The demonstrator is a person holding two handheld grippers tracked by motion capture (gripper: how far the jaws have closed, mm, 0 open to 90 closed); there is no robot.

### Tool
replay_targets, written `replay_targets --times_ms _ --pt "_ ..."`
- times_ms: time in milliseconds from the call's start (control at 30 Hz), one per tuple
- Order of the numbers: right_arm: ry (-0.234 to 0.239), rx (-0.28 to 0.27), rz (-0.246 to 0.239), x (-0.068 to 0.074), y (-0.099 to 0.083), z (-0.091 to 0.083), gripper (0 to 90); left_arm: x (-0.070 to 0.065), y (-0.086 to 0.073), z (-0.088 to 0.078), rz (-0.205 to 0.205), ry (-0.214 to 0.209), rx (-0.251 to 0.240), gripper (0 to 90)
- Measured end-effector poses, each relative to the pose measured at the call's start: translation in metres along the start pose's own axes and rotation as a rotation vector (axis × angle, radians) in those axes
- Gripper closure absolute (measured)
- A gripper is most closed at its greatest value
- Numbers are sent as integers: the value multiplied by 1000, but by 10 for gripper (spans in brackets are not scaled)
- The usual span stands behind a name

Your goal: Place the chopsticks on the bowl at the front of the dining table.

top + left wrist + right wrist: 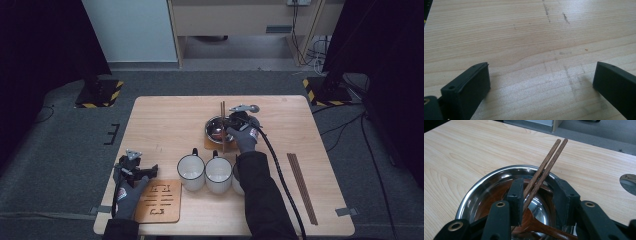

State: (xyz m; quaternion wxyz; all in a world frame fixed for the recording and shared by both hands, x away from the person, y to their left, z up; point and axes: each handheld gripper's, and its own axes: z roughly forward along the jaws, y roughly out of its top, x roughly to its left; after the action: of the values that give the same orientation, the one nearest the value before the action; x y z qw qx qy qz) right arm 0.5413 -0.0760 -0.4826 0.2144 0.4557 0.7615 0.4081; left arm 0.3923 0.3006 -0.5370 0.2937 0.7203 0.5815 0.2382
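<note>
1. Your right gripper [537, 195] is over the steel bowl [481, 187], jaws partly open; the chopstick pair [549, 161] passes between them, against the left pad, right pad clear.
2. Chopsticks lean across the bowl rim; a wooden spoon [541, 226] lies inside.
3. Your left gripper [541, 82] is wide open, holding nothing, over bare table [524, 37].

Your chopsticks [545, 168] dark reddish-brown; bowl [477, 188] shiny silver; near mugs [191, 172] white, dark-rimmed; table [165, 120] pale wood-grain.
</note>
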Motion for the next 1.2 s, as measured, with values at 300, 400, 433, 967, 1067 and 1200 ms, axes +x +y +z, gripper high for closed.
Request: replay_targets --times_ms 300,400,433,967,1067,1200 --pt "-12 21 9 -3 -5 2 604 0 0 0 0 0 0 0" --pt "-7 16 15 -3 -6 2 604 0 0 0 1 0 0 0" --pt "-6 18 17 -3 -5 2 604 0 0 0 0 0 0 0" --pt "9 20 16 -1 -6 3 596 0 0 0 1 1 0 0" --pt "10 20 16 -1 -6 3 597 0 0 0 0 0 0 0" --pt "16 18 21 -1 -7 3 597 0 0 0 1 0 0 0"
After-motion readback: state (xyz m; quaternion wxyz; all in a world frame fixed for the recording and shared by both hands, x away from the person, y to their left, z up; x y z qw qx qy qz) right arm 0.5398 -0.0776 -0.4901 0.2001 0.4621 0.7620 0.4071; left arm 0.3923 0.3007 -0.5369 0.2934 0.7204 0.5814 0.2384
